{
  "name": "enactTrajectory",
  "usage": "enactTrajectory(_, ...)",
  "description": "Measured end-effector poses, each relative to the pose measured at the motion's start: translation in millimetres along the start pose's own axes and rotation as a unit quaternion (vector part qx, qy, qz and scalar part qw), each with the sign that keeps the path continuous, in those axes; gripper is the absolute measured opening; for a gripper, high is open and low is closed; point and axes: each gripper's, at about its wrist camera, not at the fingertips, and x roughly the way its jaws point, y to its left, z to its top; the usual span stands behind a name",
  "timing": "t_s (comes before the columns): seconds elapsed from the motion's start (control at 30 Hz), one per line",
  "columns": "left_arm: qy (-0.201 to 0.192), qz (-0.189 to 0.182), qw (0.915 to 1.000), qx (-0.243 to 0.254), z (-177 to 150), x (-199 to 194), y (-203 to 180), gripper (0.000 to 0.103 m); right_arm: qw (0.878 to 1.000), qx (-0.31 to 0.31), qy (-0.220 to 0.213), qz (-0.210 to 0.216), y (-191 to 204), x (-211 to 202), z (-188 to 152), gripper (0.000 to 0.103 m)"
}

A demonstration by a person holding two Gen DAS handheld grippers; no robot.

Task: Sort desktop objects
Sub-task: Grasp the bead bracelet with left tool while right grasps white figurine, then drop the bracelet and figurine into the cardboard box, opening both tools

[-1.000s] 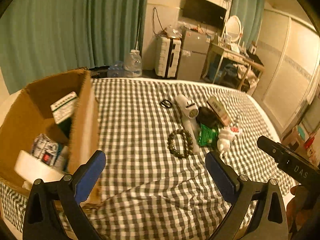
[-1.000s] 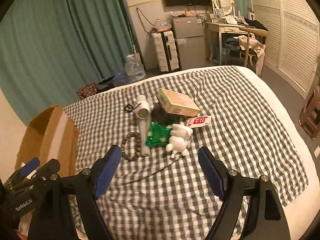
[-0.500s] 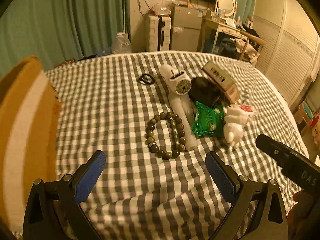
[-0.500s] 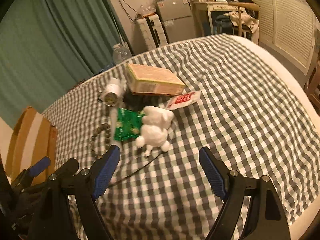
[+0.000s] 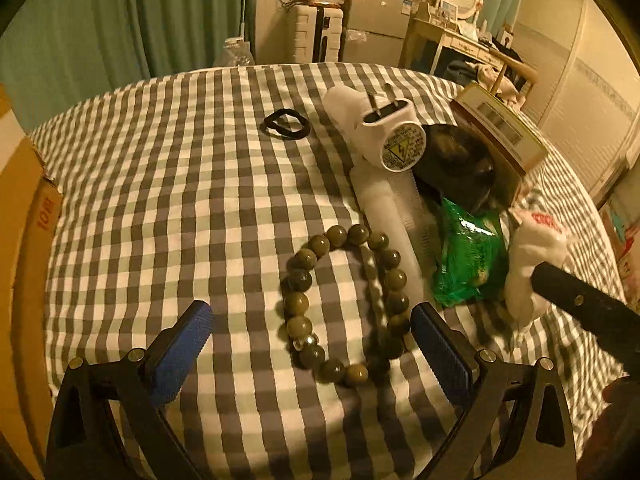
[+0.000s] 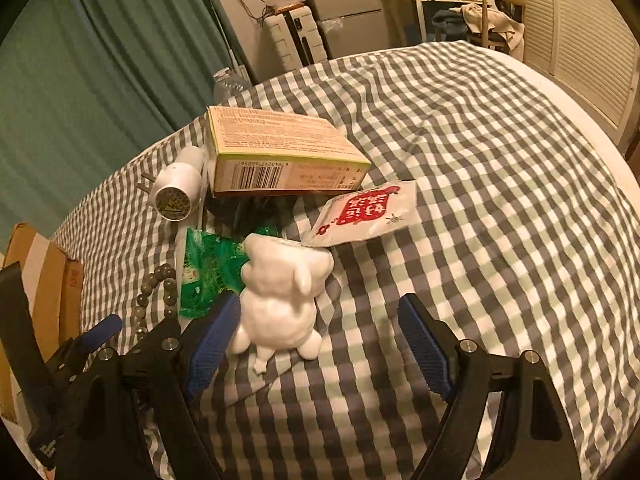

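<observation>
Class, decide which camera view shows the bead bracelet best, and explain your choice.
The left wrist view. There the bead bracelet lies as a whole loop on the checked cloth, between the open fingers of the left hand-held gripper. The right wrist view shows only a short run of beads beside the green packet.

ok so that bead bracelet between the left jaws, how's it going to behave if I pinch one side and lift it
The bead bracelet is a loop of separate round beads, so it will probably hang limp and lose its ring shape. The beads look smooth and glossy, so the left gripper pads may slip off a single bead. It lies flat on the soft checked cloth, so it seems unlikely to roll.
</observation>
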Motion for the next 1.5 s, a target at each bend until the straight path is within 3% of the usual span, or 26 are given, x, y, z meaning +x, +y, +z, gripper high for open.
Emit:
enactTrajectory(0.03, 0.001, -0.005, 1.0000, 0.003, 0.3, 0.0, 0.4, 0.095, 1.000, 0.000, 0.001, 0.001, 1.1, 1.6, 0.6, 0.081)
enactTrajectory(0.1, -0.004, -0.020, 0.9997, 0.015, -0.6, -3.1, -0.4, 0.069, 1.000, -0.004, 0.003, -0.001, 4.2, 7.2, 2.9, 0.081)
enactTrajectory(0.13, -0.002, -0.023, 0.9995, 0.023, -1.1, -4.2, -2.0, 0.042, 1.000, -0.006, 0.005, -0.001, 5.9, 9.0, 2.9, 0.079)
enactTrajectory(0.17, 0.005, -0.021, 0.9992, 0.033, -1.5, -3.7, -3.8, 0.033, 1.000, -0.010, 0.011, 0.000, 8.5, 12.8, 2.8, 0.073)
enactTrajectory(0.2, 0.007, -0.018, 0.9990, 0.040, -1.4, -4.8, -4.5, 0.032, 1.000, -0.012, 0.012, 0.000, 10.1, 15.2, 2.5, 0.068)
enactTrajectory(0.23, 0.007, -0.022, 0.9989, 0.042, -1.3, -6.1, -4.4, 0.022, 1.000, -0.016, 0.013, 0.001, 12.7, 16.7, 1.6, 0.052)
enactTrajectory(0.33, 0.009, -0.047, 0.9986, 0.022, -0.3, -15.9, 2.5, 0.011, 0.999, -0.037, -0.001, -0.019, 20.2, 10.2, -1.9, 0.053)
enactTrajectory(0.43, 0.004, -0.045, 0.9987, 0.022, -1.2, -30.1, 8.6, 0.011, 0.999, -0.042, -0.011, -0.031, 21.6, -0.8, -6.3, 0.053)
enactTrajectory(0.57, 0.000, -0.071, 0.9975, 0.005, -5.7, -49.4, 17.1, 0.011, 1.000, -0.018, -0.011, -0.022, 19.1, -20.7, -15.1, 0.053)
enactTrajectory(0.93, -0.027, -0.065, 0.9970, 0.034, -16.8, -106.1, -0.7, 0.011, 0.998, -0.058, -0.028, -0.006, 42.0, -58.6, -29.8, 0.051)
enactTrajectory(1.17, -0.032, -0.064, 0.9974, 0.012, -21.8, -130.1, 6.2, 0.011, 0.998, -0.041, -0.041, 0.023, 35.2, -85.5, -35.7, 0.051)
enactTrajectory(1.5, -0.086, -0.075, 0.9934, 0.005, -15.2, -194.5, 17.0, 0.011, 0.997, -0.054, -0.032, 0.046, 59.2, -122.3, -59.9, 0.051)
